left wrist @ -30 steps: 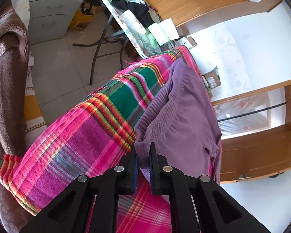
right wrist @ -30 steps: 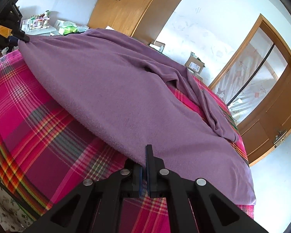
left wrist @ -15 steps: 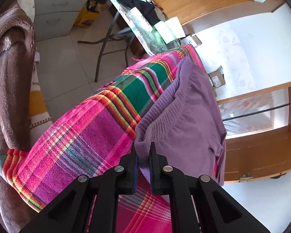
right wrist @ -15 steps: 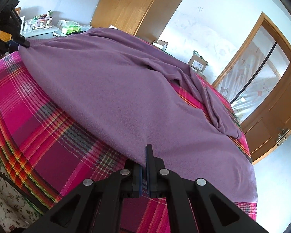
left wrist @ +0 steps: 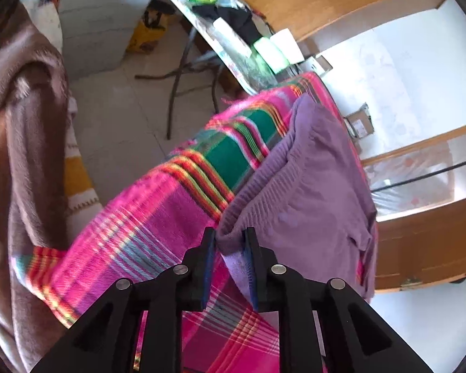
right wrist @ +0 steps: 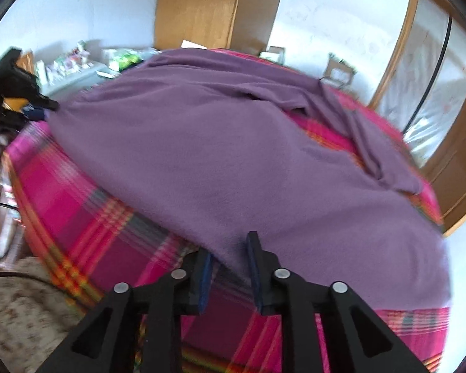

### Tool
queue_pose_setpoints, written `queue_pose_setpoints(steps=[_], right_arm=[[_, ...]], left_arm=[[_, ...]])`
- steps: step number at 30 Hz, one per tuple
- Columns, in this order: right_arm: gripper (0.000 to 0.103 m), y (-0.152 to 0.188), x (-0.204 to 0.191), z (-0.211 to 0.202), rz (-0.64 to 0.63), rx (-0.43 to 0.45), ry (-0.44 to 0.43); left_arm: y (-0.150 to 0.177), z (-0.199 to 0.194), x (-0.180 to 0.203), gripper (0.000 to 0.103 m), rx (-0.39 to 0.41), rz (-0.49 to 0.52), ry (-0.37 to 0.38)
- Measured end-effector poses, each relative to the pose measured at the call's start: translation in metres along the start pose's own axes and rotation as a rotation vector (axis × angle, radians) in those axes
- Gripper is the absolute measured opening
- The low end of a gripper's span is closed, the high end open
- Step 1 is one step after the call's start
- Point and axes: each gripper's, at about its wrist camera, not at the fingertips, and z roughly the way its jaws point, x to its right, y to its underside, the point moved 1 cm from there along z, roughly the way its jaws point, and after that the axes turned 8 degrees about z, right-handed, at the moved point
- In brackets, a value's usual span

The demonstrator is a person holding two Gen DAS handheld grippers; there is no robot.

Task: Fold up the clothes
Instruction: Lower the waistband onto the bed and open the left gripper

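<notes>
A purple knit garment [left wrist: 310,202] [right wrist: 217,140] lies spread over a pink plaid blanket [left wrist: 158,223] [right wrist: 77,205] on the bed. My left gripper [left wrist: 230,236] is at the garment's ribbed hem corner. Its jaws are opening, and the corner still sits loosely between the pads. My right gripper [right wrist: 230,245] is at the near edge of the garment. Its jaws are opening too, with the edge of the cloth lying in the gap. In the right wrist view the left gripper [right wrist: 31,99] shows at the far left corner of the garment.
A folding table [left wrist: 233,49] with packets and dark cloth stands beyond the bed. White drawers [left wrist: 99,15] are behind it. A brown blanket [left wrist: 21,124] hangs at the left. A wooden wardrobe [right wrist: 198,9], cardboard boxes [left wrist: 358,124] and a glazed door [right wrist: 435,93] line the far side.
Both grippers were shut on the garment's edge and now their jaws have parted. The right gripper has rolled and shifted, so its view is tilted and blurred.
</notes>
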Motion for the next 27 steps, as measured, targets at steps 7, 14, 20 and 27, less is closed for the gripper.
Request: queue_pose_setpoints(steps=[7,14,20,27], right_arm=[[0.024,0.025,0.109,-0.031,0.358,0.068,0.111],[0.031,0.071,0.229,-0.056,0.773,0.124,0.381],[0.042,0.077,0.276,-0.060,0.918,0.156,0.489],[0.044,0.078,0.311,-0.045,1.000,0.118,0.538]], left_arm=[[-0.002,-0.022,0.031,0.019,0.108,0.095,-0.033],[0.018,0.011,0.105,0.024,-0.001,0.375,0.085],[0.060,0.061,0.156,0.024,-0.186,0.602,0.159],[0.080,0.088,0.174,0.024,-0.274,0.654,0.151]])
